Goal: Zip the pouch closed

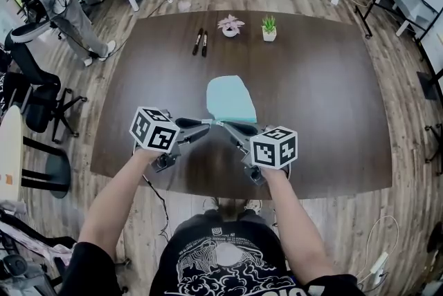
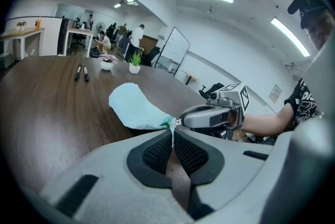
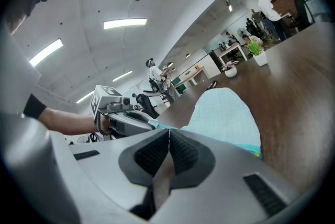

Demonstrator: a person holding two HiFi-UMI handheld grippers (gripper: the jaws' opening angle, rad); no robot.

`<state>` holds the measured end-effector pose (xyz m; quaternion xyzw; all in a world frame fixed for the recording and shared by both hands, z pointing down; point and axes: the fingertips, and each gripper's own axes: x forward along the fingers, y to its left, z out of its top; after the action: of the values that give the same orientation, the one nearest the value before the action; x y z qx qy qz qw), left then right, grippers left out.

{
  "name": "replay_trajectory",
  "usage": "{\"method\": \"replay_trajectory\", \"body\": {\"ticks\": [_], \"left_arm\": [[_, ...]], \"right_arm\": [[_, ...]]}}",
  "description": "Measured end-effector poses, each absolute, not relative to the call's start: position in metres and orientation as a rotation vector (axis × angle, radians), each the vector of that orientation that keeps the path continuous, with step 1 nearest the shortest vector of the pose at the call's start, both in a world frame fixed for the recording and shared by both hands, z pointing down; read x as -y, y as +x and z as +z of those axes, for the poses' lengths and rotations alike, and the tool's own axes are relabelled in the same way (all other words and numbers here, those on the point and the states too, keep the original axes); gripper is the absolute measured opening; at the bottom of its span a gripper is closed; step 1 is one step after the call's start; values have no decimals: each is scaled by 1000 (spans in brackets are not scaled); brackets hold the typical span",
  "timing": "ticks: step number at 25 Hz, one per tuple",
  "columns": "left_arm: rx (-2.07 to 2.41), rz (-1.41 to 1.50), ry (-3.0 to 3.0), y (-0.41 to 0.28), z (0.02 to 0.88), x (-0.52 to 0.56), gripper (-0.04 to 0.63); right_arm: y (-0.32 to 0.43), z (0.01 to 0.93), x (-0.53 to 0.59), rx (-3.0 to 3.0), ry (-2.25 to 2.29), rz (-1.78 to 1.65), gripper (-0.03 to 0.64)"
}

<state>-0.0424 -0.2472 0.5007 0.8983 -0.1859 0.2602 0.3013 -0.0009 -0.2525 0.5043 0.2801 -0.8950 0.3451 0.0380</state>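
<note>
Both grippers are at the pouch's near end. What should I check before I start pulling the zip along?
1. Left gripper anchoring the pouch: ok. Its jaws are shut on a thin sliver of the pouch's near corner.
2. Right gripper on the zip pull: cannot tell. Its jaws are shut at the pouch's edge, but no pull shows between them.
3. How far the zip is closed: cannot tell. The grippers hide that edge.
4. Pouch supported: ok. Its far end rests on the table.
5. Free space around: ok. The markers and potted plants sit well beyond the pouch.
</note>
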Motion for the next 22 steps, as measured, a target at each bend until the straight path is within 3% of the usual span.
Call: {"method": "replay_trajectory", "body": {"ticks": [22], "left_arm": [[645, 493, 2333, -51, 512, 243, 18]], "right_arm": [[2, 517, 253, 2683, 914, 1010, 0]]}}
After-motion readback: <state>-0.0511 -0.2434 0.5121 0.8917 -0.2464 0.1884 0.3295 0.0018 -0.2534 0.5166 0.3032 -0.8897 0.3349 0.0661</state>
